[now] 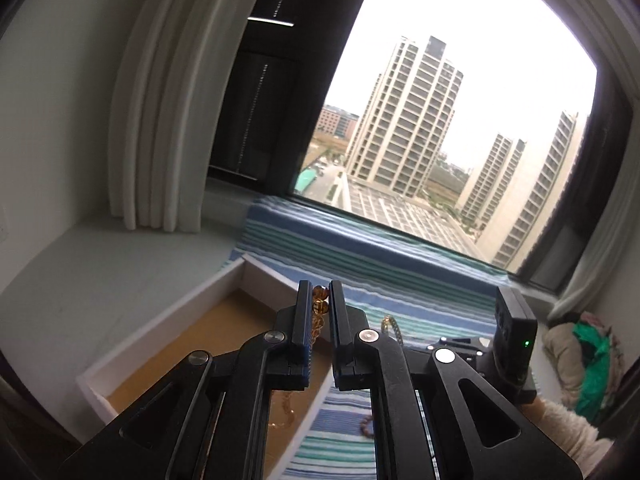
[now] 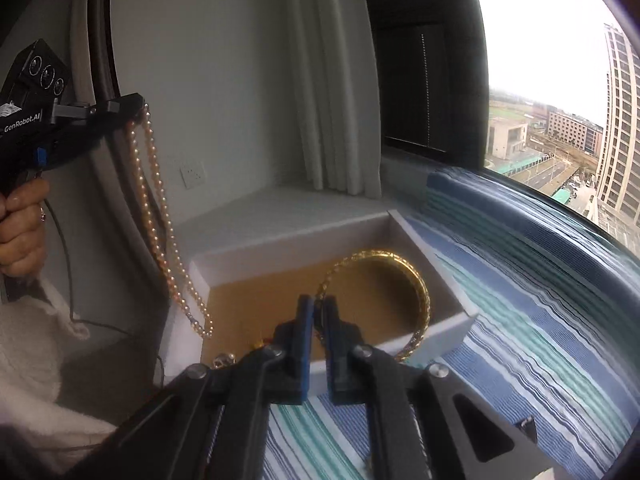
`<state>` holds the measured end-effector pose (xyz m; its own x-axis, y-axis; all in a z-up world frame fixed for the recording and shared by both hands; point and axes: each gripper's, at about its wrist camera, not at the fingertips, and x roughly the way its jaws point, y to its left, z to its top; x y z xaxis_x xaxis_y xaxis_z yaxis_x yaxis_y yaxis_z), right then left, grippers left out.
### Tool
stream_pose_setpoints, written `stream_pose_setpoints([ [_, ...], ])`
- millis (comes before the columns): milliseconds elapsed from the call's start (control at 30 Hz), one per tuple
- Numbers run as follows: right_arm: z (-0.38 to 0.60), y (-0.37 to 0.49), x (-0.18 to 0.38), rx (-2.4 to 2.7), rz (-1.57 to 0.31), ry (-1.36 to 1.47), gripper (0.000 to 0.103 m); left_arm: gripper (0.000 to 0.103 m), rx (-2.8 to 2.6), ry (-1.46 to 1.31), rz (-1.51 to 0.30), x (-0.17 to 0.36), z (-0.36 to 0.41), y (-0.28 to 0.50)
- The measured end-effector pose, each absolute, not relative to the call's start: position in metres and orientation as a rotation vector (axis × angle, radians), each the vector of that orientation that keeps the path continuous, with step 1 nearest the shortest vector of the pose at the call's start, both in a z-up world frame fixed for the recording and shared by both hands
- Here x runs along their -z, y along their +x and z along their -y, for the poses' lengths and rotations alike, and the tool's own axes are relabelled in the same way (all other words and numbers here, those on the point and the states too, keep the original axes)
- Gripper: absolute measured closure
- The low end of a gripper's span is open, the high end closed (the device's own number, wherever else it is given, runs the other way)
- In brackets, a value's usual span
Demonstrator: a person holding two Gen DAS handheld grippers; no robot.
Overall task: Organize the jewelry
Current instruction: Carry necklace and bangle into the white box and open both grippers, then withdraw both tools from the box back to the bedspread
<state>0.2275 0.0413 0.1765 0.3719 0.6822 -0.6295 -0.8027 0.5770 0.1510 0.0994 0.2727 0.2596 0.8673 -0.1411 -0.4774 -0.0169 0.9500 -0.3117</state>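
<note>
- Left claw [image 1: 321, 300] clamped on a beaded necklace [image 2: 158, 216], held high so the strand hangs free beside the white box [image 2: 436, 256].
- Right claw [image 2: 319, 312] pinching a gold bangle [image 2: 416, 280] by its rim, poised over the box; probably for dropping inside.
- Striped cloth [image 2: 540, 320] under the box.

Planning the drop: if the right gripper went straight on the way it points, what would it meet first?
Probably the white box: the right gripper, shut on the gold bangle, aims down over its near wall toward the brown floor inside. Depth is unclear.
</note>
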Motion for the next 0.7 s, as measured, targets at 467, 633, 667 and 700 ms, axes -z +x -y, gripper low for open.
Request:
stream_pose_setpoints([
  [467,-0.191,0.3,0.006,-0.868,-1.032,-0.401,0.093,0.093,-0.236,-0.391,-0.907,-0.036,-0.342,0.18],
  [633,-0.158,0.286,-0.013,-0.848,-0.98,-0.293,0.053,0.031,-0.28,-0.351,-0.867,-0.042,-0.326,0.152],
  [667,-0.149,0.28,-0.023,-0.847,-0.942,-0.281,0.053,0.031,-0.265,-0.334,-0.844,-0.052,-0.319,0.144],
  [700,-0.138,0.273,-0.034,-0.844,-0.904,-0.271,0.053,0.029,-0.246,-0.318,-0.82,-0.064,-0.31,0.135],
])
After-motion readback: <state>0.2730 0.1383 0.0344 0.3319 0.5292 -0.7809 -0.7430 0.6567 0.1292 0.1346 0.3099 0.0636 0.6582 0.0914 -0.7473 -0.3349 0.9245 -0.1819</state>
